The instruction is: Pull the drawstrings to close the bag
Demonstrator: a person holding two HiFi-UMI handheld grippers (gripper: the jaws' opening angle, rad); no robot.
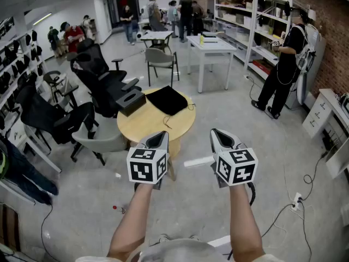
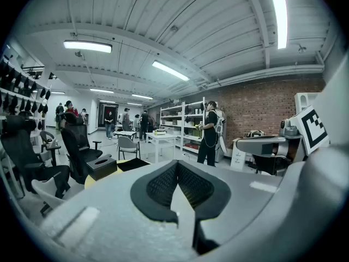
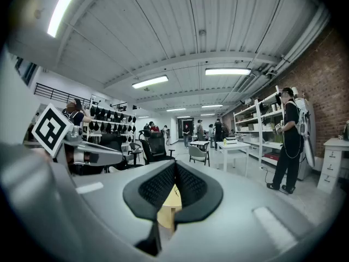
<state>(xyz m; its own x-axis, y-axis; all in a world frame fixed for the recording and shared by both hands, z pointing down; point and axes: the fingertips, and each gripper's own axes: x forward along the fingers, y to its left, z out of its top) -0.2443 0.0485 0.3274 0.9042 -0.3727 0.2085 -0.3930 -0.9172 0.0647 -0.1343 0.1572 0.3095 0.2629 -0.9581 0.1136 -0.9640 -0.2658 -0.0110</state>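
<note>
Two bare forearms reach forward from the bottom of the head view, each hand holding a grey gripper with a black-and-white marker cube on it. The left gripper (image 1: 158,139) and the right gripper (image 1: 220,137) are held side by side but apart, above the grey floor (image 1: 272,162), both short of the table's near edge. In the left gripper view, the left gripper (image 2: 177,167) has its black ribbed pads pressed together with nothing between them. In the right gripper view, the right gripper (image 3: 175,170) is likewise closed and empty.

Ahead stands a round wooden table (image 1: 147,125). The black bag (image 1: 168,100) lies flat near the table's far right edge, untouched by either gripper. A thin cord (image 1: 165,122) lies on the tabletop just nearer than the bag. A black box (image 1: 131,101) sits at the far left edge. A black office chair (image 1: 101,75) stands just beyond the table. Further off are a white table (image 1: 210,45), shelves (image 1: 256,23) and a person in black (image 1: 286,64) beside a brick wall.
</note>
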